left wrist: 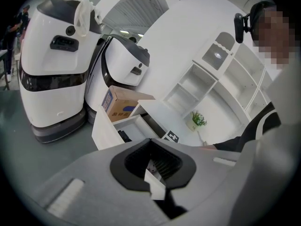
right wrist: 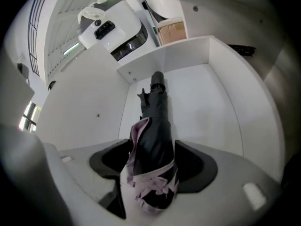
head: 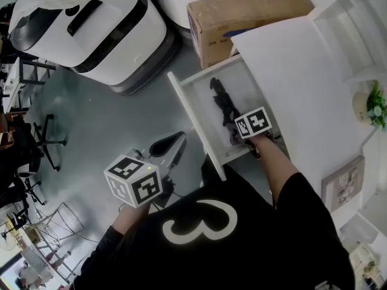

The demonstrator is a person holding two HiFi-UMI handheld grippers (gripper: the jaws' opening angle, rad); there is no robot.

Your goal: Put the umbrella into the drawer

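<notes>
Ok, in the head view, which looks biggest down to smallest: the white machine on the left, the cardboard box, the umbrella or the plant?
1. white machine
2. cardboard box
3. umbrella
4. plant, though the picture edge cuts it off

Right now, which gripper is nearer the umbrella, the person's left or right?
Right. The right gripper reaches into the drawer, the umbrella between its open jaws; the left gripper hangs outside the drawer, apart from the umbrella.
</notes>
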